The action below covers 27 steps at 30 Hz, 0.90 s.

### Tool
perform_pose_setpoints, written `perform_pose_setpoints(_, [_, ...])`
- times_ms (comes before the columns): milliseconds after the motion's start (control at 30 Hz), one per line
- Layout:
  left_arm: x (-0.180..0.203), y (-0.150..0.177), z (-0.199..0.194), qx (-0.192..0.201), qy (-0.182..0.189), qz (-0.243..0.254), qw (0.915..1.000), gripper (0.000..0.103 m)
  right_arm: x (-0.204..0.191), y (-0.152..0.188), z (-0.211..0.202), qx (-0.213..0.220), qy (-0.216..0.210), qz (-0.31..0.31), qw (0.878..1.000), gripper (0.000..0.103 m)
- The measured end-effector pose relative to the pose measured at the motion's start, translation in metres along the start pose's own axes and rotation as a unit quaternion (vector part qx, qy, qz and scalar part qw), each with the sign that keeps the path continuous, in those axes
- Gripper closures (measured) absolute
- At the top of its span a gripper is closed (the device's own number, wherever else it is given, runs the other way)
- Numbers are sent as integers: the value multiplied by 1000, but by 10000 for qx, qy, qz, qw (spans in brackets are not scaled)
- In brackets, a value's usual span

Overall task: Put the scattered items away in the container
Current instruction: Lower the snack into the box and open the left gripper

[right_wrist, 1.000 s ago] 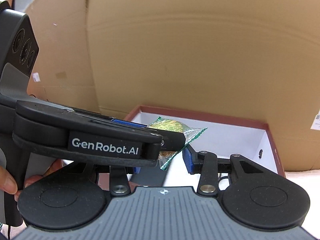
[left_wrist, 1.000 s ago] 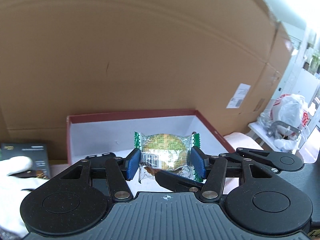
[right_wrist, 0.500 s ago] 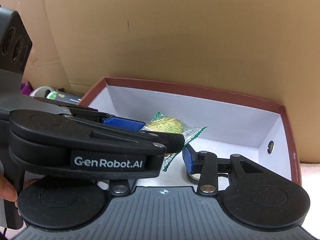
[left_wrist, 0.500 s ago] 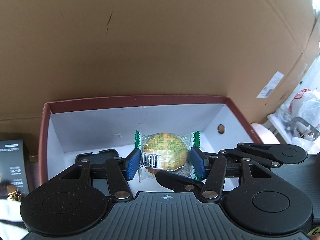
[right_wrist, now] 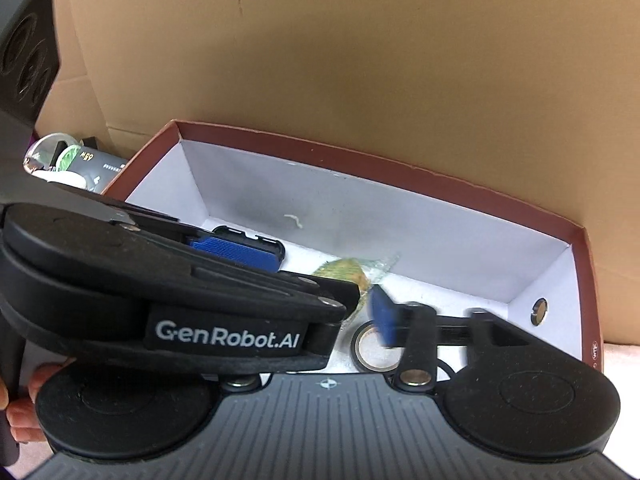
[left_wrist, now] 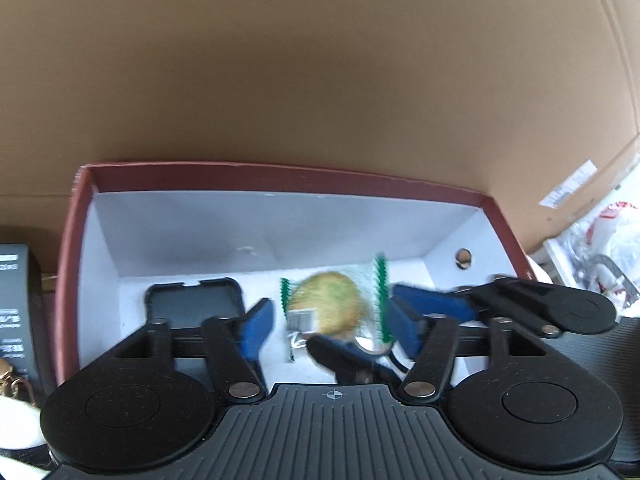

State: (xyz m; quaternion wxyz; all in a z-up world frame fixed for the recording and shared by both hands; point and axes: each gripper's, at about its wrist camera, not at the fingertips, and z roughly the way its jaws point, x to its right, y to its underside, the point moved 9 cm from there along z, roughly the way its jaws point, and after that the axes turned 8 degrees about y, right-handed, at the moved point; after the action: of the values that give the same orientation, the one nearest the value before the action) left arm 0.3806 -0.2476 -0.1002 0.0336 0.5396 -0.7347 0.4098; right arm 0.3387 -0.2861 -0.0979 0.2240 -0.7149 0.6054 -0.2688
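both tools, left tool (left_wrist: 328, 322) and right tool (right_wrist: 362, 312), are opening, dropping the green-edged wrapped biscuit (left_wrist: 326, 304) into the maroon cardboard box (left_wrist: 280, 170); a black case (left_wrist: 194, 300) and tape roll (right_wrist: 376, 350) lie inside, a dark carton (left_wrist: 14, 300) remains outside.

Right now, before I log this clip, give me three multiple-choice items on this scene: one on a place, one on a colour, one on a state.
1. Where is the wrapped biscuit?
A. Over the inside of the red box
B. On the grey carton
C. Outside the box, on the table

2. What colour are the wrapper's crimped ends?
A. Red
B. Green
C. Yellow

3. How do the left gripper's pads stand to the biscuit?
A. Pressed on both ends
B. Shut with nothing between
C. Apart, clear of the wrapper

Key: 1 A, white box floor shows around it. 2 B, green zigzag strips at both ends. 3 C, the jaws are opening and gaps show each side.
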Motion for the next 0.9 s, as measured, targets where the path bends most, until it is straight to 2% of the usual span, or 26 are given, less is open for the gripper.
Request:
perform_pose_setpoints(133, [-2, -1, -10, 80, 269, -197, 9994, 3, 1, 1, -9, 185, 185, 66, 9996, 23])
perform_pose_setpoints(200, [2, 1, -16, 38, 424, -216, 9989, 0, 1, 3, -13, 195, 254, 116, 9994, 15])
perform_pose_setpoints(267, [7, 5, -22, 10, 521, -189, 9985, 0, 0, 7, -16, 195, 365, 141, 9990, 11])
perform_pose_setpoints(333, [11, 9, -30, 48, 552, -125, 9984, 0, -4, -3, -9, 164, 416, 170, 9989, 6])
perform_pose_setpoints(567, [15, 23, -49, 75, 725, -241, 9970, 0, -15, 11, -29, 113, 268, 348, 9990, 4])
perform_pose_setpoints(600, [27, 30, -50, 99, 737, -244, 9969, 0, -17, 12, -32, 132, 274, 335, 9990, 4])
perform_pose_setpoints(767, [37, 36, -63, 178, 769, -210, 9967, 0, -21, 15, -50, 267, 344, 313, 9986, 4])
perform_pose_setpoints(900, [46, 42, -82, 437, 759, -103, 9961, 0, -12, 7, -58, 450, 353, 302, 9979, 4])
